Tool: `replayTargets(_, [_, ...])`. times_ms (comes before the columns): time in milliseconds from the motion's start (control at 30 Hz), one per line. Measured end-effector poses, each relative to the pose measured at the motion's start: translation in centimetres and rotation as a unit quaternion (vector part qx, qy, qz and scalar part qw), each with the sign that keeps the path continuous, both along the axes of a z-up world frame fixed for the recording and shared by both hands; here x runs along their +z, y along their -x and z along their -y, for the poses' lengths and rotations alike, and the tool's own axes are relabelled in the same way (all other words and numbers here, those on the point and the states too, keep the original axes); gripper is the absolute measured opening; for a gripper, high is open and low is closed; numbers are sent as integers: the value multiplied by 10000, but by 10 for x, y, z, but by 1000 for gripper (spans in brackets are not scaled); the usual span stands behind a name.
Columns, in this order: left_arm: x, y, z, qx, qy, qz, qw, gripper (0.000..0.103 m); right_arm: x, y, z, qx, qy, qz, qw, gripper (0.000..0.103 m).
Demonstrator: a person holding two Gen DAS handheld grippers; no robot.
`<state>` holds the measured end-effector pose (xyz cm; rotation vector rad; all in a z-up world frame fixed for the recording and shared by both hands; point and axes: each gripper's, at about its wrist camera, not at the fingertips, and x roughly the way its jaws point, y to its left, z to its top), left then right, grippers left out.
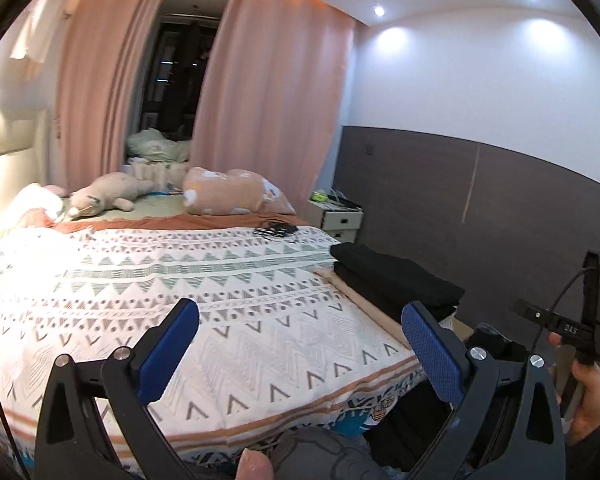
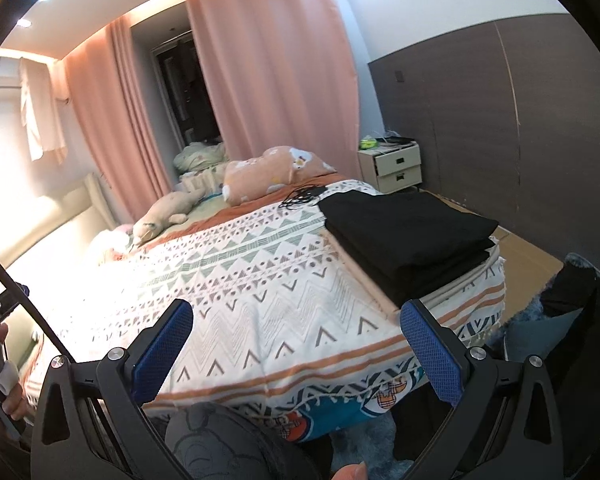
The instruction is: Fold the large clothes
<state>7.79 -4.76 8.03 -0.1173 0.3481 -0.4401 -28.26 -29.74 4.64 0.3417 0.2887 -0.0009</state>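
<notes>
Right wrist view has both the right gripper (image 2: 296, 344) and left gripper (image 1: 300, 346) spread wide and empty, folded black clothes (image 2: 410, 232) stacked at the bed's (image 2: 228, 300) right edge, where a careless nudge could topple them.

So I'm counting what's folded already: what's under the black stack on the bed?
Under the black folded clothes lies a beige folded piece, only its edge showing, on the patterned bedspread. Anything further beneath is covered.

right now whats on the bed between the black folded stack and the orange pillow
A tangle of black cables lies on the patterned bedspread between the folded black clothes and the orange pillow, clearest in the right wrist view.
</notes>
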Motion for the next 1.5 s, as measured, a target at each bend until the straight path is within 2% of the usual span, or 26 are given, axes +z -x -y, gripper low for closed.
replayTargets(400, [-29,60,-35,420,-369,83,9984,103,-25,17,-36,250,324,64,9991,103])
replayTargets(600, [-45,83,-51,664,-290,85,9973,103,-38,28,-48,289,522,78,9982,103])
replayTargets(700, [-50,87,-56,666,-190,21,9976,103,-44,31,-58,438,602,37,9972,103])
replayTargets(767, [-53,89,-56,740,-325,18,9967,103,-46,32,-59,471,639,25,9968,103])
replayTargets(1500, [-57,93,-53,783,-467,-16,9958,103,-59,41,-77,333,504,16,9982,103])
